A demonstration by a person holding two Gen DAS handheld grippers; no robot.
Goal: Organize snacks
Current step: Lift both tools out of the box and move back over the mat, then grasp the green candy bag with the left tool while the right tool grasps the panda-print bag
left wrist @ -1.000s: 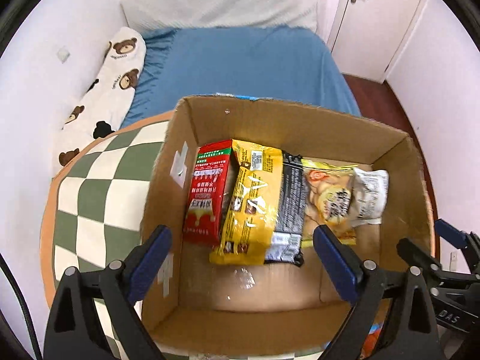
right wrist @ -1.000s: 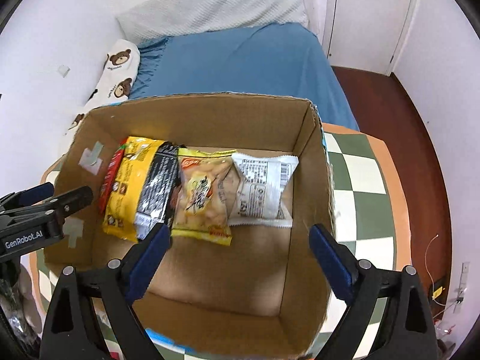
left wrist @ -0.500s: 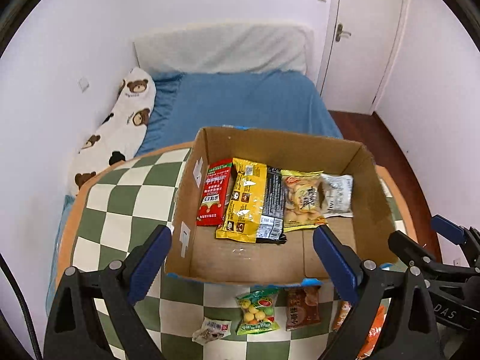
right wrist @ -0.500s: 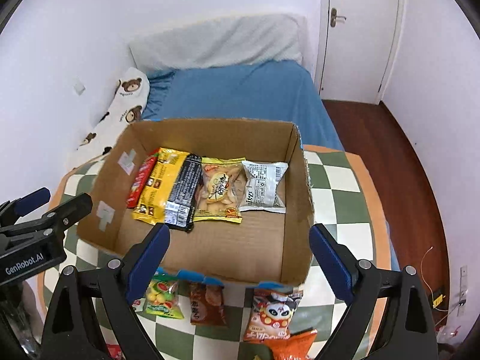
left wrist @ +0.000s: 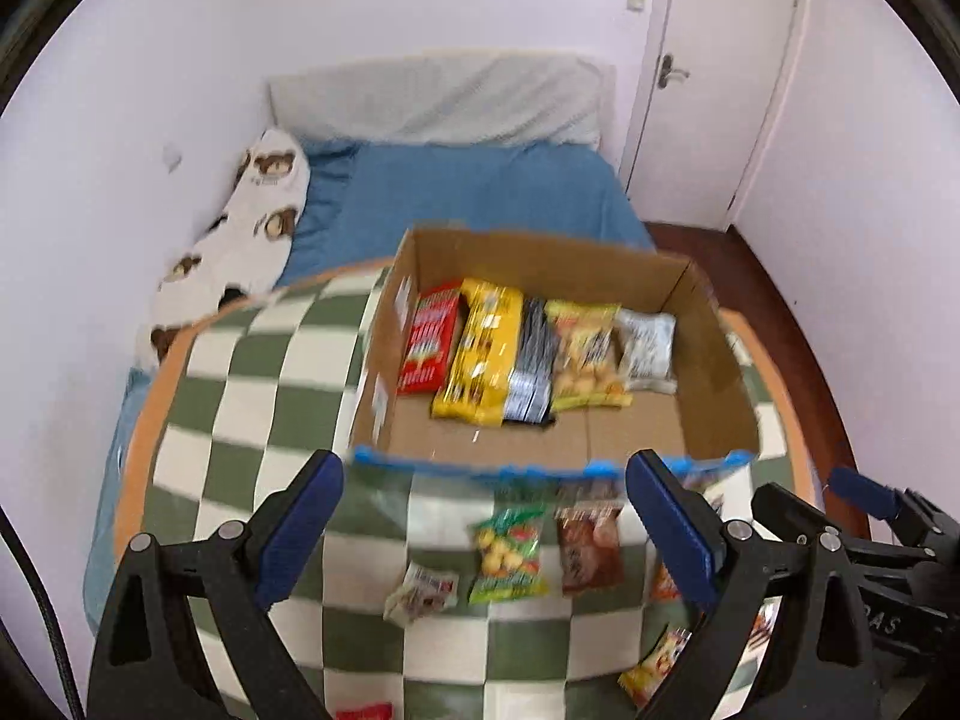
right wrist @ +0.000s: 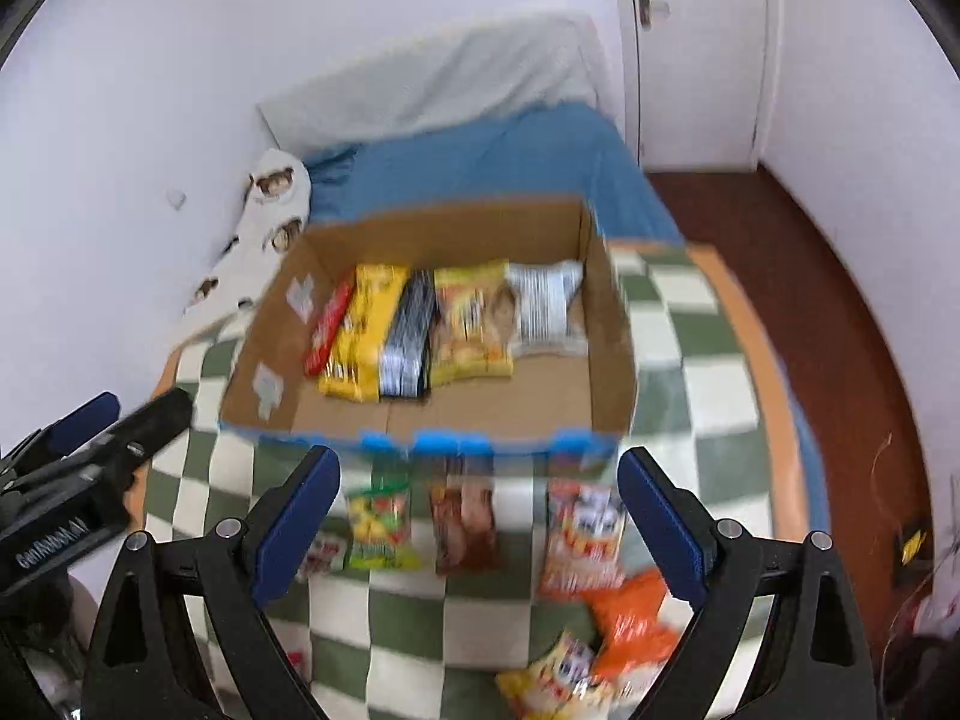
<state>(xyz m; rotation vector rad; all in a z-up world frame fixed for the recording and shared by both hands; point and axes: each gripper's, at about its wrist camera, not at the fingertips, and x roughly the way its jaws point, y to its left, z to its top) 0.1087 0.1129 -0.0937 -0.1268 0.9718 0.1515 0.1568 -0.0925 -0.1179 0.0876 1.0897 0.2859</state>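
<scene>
Left wrist: checkered table, blue bed, white door.

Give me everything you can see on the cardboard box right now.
The box is brown corrugated cardboard, open-topped and upright on the checked table, with blue tape along its near rim and pale tape patches inside its left wall. Five snack packs lie in a row against its far wall: red, yellow, black, a yellow biscuit bag and a white pack. The near half of its floor is bare. Neither hand-held gripper touches it.
</scene>
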